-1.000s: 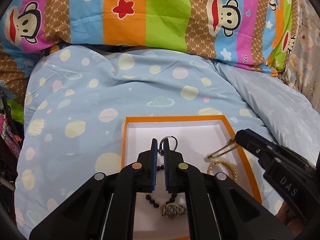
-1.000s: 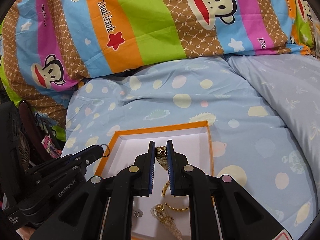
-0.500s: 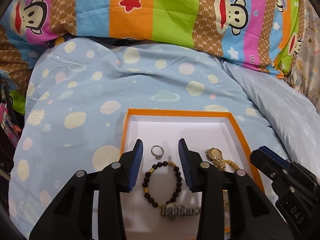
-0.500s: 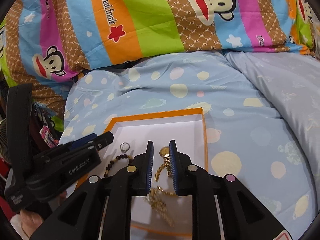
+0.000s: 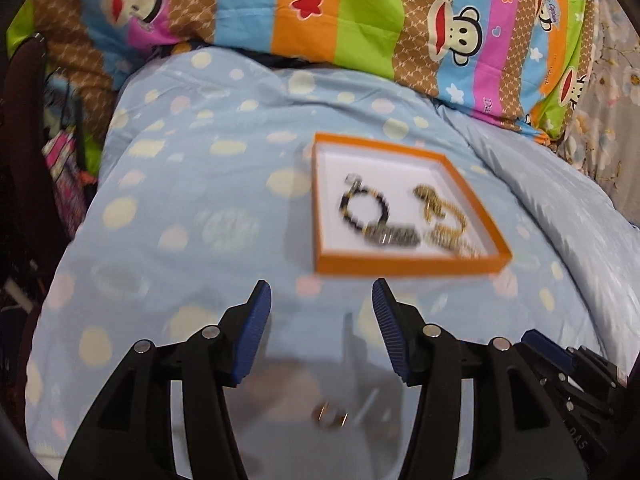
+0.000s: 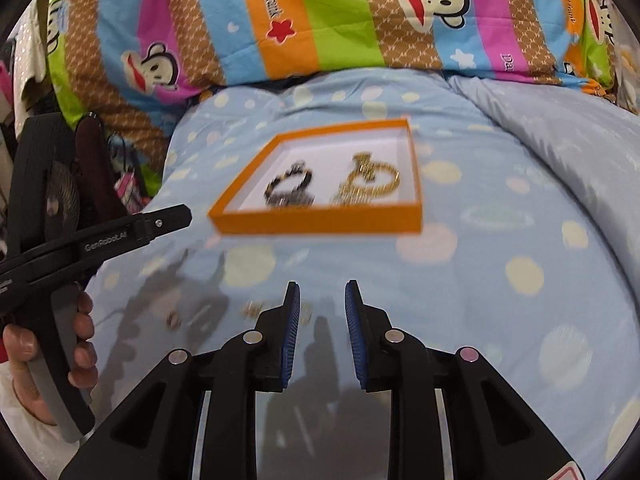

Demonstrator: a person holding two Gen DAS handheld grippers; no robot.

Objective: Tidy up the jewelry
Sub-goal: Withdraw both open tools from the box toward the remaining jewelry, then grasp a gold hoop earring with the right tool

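Observation:
An orange-rimmed box (image 5: 404, 266) with a white floor lies on the blue spotted quilt; it also shows in the right wrist view (image 6: 320, 222). Inside lie a dark bead bracelet (image 5: 364, 208), a silver watch (image 5: 394, 236), a small ring (image 5: 354, 179) and gold pieces (image 5: 434, 210), blurred. In the right wrist view the bead bracelet (image 6: 289, 184) and gold pieces (image 6: 370, 180) show too. My left gripper (image 5: 320, 300) is open and empty, pulled back in front of the box. My right gripper (image 6: 322, 300) is open and empty. Small gold items (image 5: 330, 418) lie on the quilt between the left fingers; two (image 6: 173, 320) show in the right wrist view.
A striped monkey-print pillow (image 5: 360, 20) lies behind the box. A plain pale-blue cover (image 6: 560, 128) lies on the right. Dark clutter and a fan (image 6: 60, 200) stand off the bed's left edge. The left gripper's body (image 6: 120, 236) and the hand holding it show at left.
Both grippers let go of their pieces into the box, opened, and pulled back toward me. The ring and the gold watch now lie in the box. The views are motion-blurred.

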